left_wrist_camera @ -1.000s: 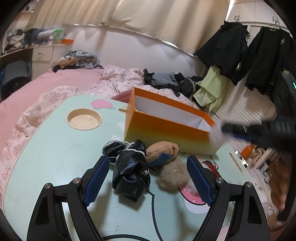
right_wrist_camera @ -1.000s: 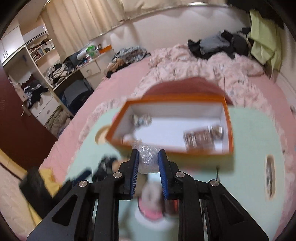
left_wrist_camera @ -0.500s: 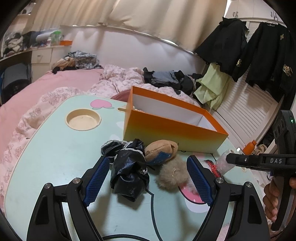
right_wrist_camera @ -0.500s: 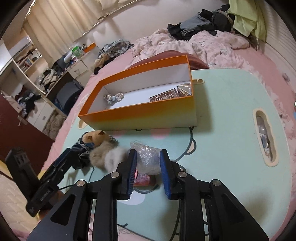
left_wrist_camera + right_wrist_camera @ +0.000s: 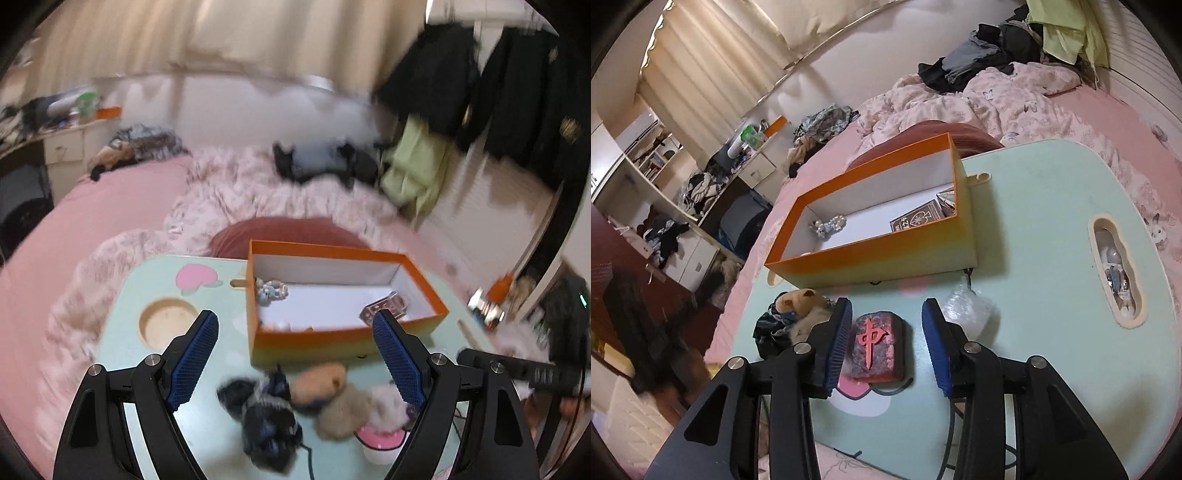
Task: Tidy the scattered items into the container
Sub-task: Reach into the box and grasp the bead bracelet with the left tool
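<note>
An orange box (image 5: pixel 343 341) (image 5: pixel 886 254) stands on the mint table (image 5: pixel 1034 229) with a few small items inside. My left gripper (image 5: pixel 295 354) is open and empty, raised above a black cloth bundle (image 5: pixel 266 424) and a tan plush toy (image 5: pixel 325 380). My right gripper (image 5: pixel 886 339) is open around a red mahjong-tile block (image 5: pixel 877 345) lying on the table. A clear plastic wad (image 5: pixel 967 312) lies on the table just right of its right finger. The plush (image 5: pixel 801 301) is left of it.
A round cup recess (image 5: pixel 166 325) sits at the table's left, a slot with small items (image 5: pixel 1115 273) at its right. A black cable (image 5: pixel 894 387) runs under the block. The bed with pink bedding (image 5: pixel 129 206) surrounds the table.
My right gripper has opened and let go of the plastic wad, which now lies on the table; it now straddles the red block. My left gripper has risen and tilted toward the box.
</note>
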